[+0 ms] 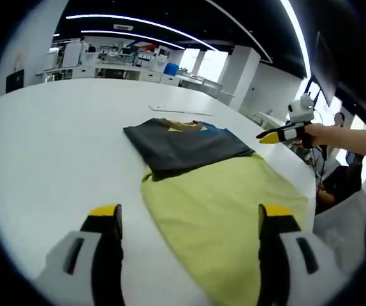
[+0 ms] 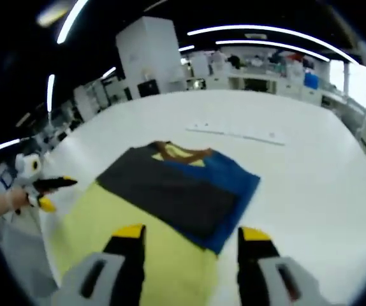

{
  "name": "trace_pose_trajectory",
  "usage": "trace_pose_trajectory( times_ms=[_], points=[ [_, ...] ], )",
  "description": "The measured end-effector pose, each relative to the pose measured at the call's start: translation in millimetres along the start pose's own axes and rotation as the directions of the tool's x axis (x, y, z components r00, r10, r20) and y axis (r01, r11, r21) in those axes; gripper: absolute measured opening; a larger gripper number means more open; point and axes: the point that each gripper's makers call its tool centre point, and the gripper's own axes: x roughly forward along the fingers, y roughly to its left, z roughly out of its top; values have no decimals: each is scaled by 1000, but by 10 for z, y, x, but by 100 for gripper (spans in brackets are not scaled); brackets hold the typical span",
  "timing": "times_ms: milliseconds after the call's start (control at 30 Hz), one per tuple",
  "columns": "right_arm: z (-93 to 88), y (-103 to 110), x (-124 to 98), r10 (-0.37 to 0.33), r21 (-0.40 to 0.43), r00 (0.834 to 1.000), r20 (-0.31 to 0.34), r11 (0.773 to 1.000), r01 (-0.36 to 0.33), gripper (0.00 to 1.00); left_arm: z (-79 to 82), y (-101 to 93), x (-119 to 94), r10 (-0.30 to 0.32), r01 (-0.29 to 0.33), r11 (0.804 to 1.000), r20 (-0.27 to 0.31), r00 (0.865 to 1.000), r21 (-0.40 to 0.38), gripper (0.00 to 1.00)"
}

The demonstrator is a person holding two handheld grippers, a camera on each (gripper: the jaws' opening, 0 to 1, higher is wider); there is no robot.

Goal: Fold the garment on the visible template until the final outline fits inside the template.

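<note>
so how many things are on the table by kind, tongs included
folded garment: 1
yellow template sheet: 1
pale strip farther along the table: 1
tongs: 2, left and right, both open, held above the table
total: 5

One garment (image 1: 192,145), apparently one template (image 1: 227,210).

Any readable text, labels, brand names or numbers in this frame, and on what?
None can be read.
The garment has a yellow patch near its collar; no letters can be made out on it.
The boxes and equipment on the far counters are too small and blurred to read.
</note>
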Motion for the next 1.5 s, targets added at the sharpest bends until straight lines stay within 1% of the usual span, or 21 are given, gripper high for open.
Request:
trace_pose_trajectory(
  times_ms=[67,133,167,233,300,333,400,467,633,767,933,1067,1300,1433,1500],
  points=[
    [-1,43,-26,21,-50,1000,21,999,-20,71,28,-10,-24,-2,2,1000,1,1000,2,88],
    [-55,83,-75,21,-80,999,27,997,-18,79,42,16,-42,4,-4,1000,10,1000,3,88],
    [-67,103,-96,25,-83,999,34,996,-22,84,52,18,-54,5,-5,1000,12,1000,3,89],
    [-89,160,-172,33,-75,997,63,997,-28,90,80,16,-82,5,-5,1000,18,1000,2,91],
    [-71,162,-218,25,-58,995,93,998,-20,99,94,15,-107,1,-1,1000,19,1000,6,93],
    [-78,185,-252,20,-56,994,104,998,-14,99,99,19,-120,-1,1,1000,21,1000,11,94],
    [-116,245,-317,35,-59,993,111,998,-29,99,127,-11,-149,-8,7,1000,23,1000,22,96],
    [-136,293,-373,47,-61,991,122,997,-40,99,118,-16,-158,-20,19,1000,27,999,25,99],
    [-192,417,-535,49,-69,990,133,997,-40,99,137,-31,-203,-25,24,999,30,999,46,99],
    [-264,442,-619,47,-96,992,120,995,-35,99,174,-63,-273,-25,23,999,38,999,48,99],
    [-277,469,-728,42,-76,988,148,997,-31,99,171,-91,-322,-36,34,997,29,999,65,99],
    [-364,498,-820,38,-74,990,139,997,-28,99,121,-175,-384,-38,37,996,12,999,84,99],
    [-529,471,-975,14,-42,991,132,999,-9,99,39,-173,-454,-32,32,997,10,999,74,99],
    [-595,480,-1043,4,-31,992,129,1000,0,99,-41,-204,-501,-37,37,997,2,999,66,97],
    [-656,475,-1072,-1,-21,992,124,1000,3,99,-90,-239,-523,-41,41,997,-5,999,62,94]
  ],
)
